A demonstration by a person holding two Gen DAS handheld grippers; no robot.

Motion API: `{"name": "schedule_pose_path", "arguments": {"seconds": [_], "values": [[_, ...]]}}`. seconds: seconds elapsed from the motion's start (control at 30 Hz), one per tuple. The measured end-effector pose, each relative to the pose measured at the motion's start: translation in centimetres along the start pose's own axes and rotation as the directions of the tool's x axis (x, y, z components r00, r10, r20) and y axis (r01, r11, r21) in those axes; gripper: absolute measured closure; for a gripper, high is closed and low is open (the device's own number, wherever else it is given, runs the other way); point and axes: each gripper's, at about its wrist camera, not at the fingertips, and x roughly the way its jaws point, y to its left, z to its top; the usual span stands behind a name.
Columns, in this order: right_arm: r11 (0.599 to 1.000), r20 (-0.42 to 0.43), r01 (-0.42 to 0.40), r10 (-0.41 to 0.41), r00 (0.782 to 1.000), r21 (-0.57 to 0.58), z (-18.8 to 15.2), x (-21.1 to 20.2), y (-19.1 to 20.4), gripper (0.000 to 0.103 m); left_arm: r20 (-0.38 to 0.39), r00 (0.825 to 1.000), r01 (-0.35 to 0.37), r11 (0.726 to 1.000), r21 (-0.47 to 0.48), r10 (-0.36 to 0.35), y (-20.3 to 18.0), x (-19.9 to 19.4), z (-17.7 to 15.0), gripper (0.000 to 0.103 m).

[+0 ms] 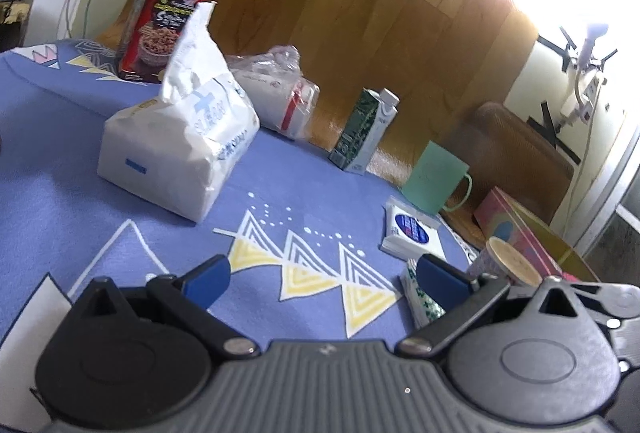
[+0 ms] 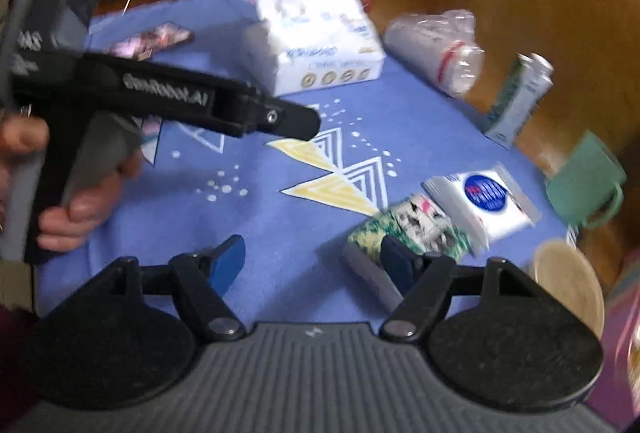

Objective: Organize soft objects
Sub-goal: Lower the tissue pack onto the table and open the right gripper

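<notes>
Both tongs wide, empty: left tongs [image 1: 324, 281], right tongs [image 2: 312, 261]. Nothing gathered yet. Tissue pack [image 1: 180, 141], wipes [image 1: 412, 233], green packet [image 2: 408, 229] scattered on worktop [image 2: 260, 209]; all sorting left.

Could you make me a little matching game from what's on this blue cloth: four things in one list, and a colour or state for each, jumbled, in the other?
Things:
1. cereal box
2. mug
3. milk carton
4. big tissue pack

Descriptions:
A. pale green, with a handle
B. white, a sheet sticking up from the top
C. red, standing at the far edge
D. dark green and white, upright

Pairs: 1-C, 2-A, 3-D, 4-B
</notes>
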Motion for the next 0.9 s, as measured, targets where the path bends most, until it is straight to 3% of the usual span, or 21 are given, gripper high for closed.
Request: {"name": "schedule_pose_path", "arguments": {"seconds": [0.17, 0.5, 0.67, 0.8, 0.9], "values": [[0.991, 0.075, 0.05, -0.059, 0.995, 0.127, -2.0, -1.9, -0.6, 0.022, -0.007, 1.0, -0.008, 1.0, 0.022, 0.008, -0.3, 0.1, -0.1, 0.0], [0.93, 0.106, 0.076, -0.122, 0.987, 0.359, -5.3, -2.0, -2.0, 0.022, -0.077, 0.997, -0.004, 1.0, 0.02, 0.006, -0.4, 0.9, 0.0, 0.002], [0.921, 0.119, 0.08, -0.135, 0.984, 0.382, -5.5, -2.2, -2.4, 0.022, -0.123, 0.991, 0.058, 0.998, 0.03, -0.054, -1.0, 1.2, 0.1, 0.009], [0.926, 0.12, 0.083, -0.136, 0.983, 0.368, -5.5, -1.7, -2.3, 0.022, -0.189, 0.969, 0.158, 0.987, -0.005, -0.156, -2.2, 2.3, 0.6, 0.013], [0.927, 0.124, 0.089, -0.144, 0.982, 0.365, -4.8, -0.9, -2.6, 0.022, -0.238, 0.957, 0.173, 0.985, 0.0, -0.168, -3.6, 3.9, 0.9, 0.019]]}}
